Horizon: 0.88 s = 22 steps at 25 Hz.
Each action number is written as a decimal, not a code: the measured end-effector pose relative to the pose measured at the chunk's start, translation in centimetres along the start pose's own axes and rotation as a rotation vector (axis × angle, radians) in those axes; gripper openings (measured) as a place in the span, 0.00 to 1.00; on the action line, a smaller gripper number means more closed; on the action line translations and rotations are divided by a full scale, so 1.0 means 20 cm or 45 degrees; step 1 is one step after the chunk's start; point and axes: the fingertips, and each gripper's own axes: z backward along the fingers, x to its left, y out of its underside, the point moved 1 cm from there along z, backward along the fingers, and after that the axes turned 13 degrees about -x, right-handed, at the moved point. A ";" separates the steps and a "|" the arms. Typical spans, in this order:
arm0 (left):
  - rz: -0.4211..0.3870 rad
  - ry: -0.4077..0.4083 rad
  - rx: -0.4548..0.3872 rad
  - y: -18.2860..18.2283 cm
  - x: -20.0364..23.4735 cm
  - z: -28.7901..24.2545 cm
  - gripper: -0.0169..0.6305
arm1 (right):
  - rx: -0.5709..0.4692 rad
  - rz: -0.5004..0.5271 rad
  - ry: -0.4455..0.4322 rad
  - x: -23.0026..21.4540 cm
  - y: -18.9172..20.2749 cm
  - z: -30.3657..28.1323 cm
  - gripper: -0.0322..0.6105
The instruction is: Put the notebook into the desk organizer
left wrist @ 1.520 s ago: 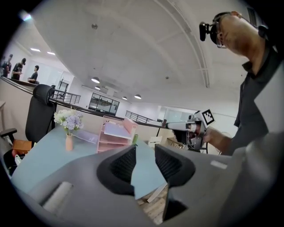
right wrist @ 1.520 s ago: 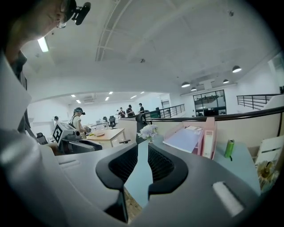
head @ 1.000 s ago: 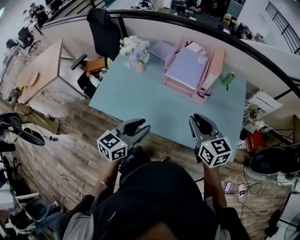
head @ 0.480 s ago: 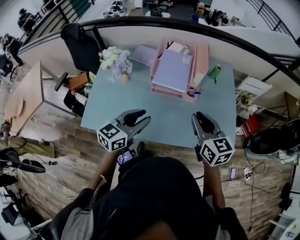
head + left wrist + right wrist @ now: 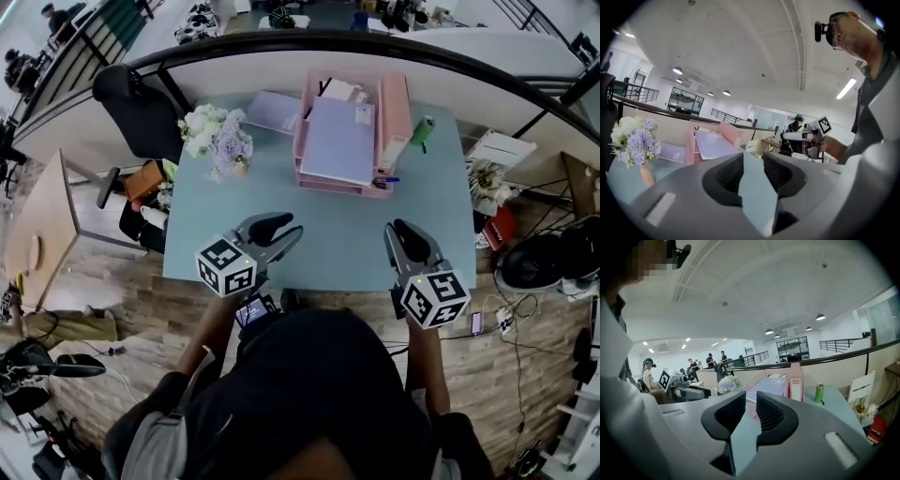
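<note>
A lavender notebook (image 5: 272, 111) lies flat on the pale blue table (image 5: 328, 234), at the far side between the flowers and the pink desk organizer (image 5: 339, 180). It also shows in the left gripper view (image 5: 670, 152). Another lavender pad (image 5: 339, 139) lies in the organizer's top tray. My left gripper (image 5: 281, 228) hovers over the table's near edge, open and empty. My right gripper (image 5: 401, 234) hovers beside it to the right, its jaws a narrow gap apart with nothing between them. Both point toward the organizer (image 5: 796, 376), well short of it.
A vase of white and purple flowers (image 5: 214, 139) stands at the far left of the table. A green can (image 5: 425, 131) stands right of the organizer. A black chair (image 5: 131, 98) is beyond the table's left corner. Boxes and cables lie on the floor at right.
The head view has swung, so the table now sits squarer and more centred. Both grippers stay over the near edge, the left one shifted a little sideways. Neither gripper's jaws have changed.
</note>
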 end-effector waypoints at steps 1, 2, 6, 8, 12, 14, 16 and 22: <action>0.002 0.008 0.006 0.00 0.02 0.00 0.32 | -0.002 -0.001 0.009 0.00 0.00 -0.02 0.13; 0.004 0.017 0.011 0.00 0.04 -0.01 0.32 | -0.003 -0.002 0.017 0.01 0.00 -0.03 0.13; 0.010 0.048 0.023 -0.02 0.10 0.02 0.32 | -0.008 0.003 0.043 0.05 0.00 -0.09 0.13; 0.010 0.060 0.023 -0.03 0.15 0.04 0.32 | -0.008 0.009 0.057 0.08 -0.01 -0.12 0.13; 0.026 0.078 0.020 -0.04 0.24 0.09 0.32 | -0.014 0.032 0.081 0.14 -0.02 -0.18 0.13; 0.038 0.092 0.030 -0.03 0.27 0.10 0.32 | -0.026 0.045 0.091 0.15 -0.04 -0.20 0.13; 0.052 0.103 0.045 0.00 0.29 0.08 0.32 | -0.024 0.045 0.104 0.13 -0.04 -0.21 0.13; 0.086 0.074 0.078 0.06 0.37 -0.04 0.32 | 0.045 -0.024 0.106 0.00 0.08 -0.26 0.13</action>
